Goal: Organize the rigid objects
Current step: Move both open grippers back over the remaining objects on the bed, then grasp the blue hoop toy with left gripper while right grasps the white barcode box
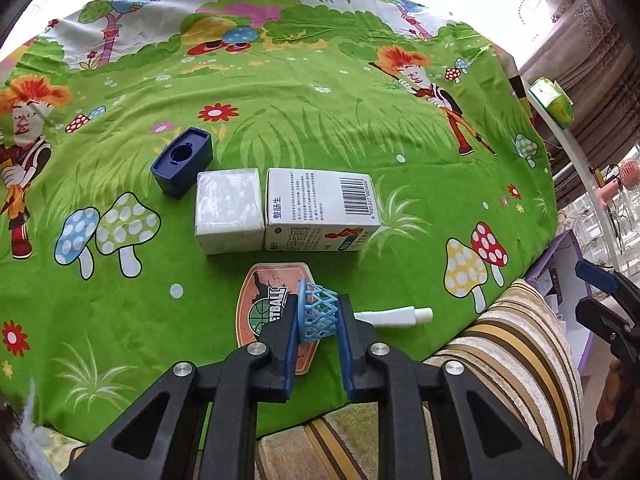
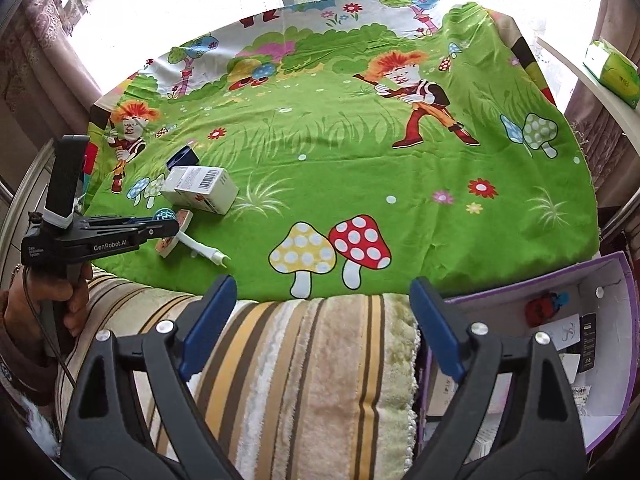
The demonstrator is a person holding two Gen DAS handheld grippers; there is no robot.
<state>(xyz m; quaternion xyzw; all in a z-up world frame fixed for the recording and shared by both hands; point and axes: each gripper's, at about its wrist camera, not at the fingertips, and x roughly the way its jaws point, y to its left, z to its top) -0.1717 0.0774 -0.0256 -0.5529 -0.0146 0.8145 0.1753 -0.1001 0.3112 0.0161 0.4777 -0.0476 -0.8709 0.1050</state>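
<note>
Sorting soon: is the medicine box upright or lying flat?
Lying flat: the medicine box rests on its broad side, barcode facing up.

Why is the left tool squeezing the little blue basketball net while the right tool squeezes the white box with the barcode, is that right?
Not quite. The right tool squeezes nothing: the right wrist view shows it wide open over the striped towel. The white cardboard box with the barcode lies untouched on the green cartoon cloth. The left tool does grip the little blue plastic basketball net.
</note>
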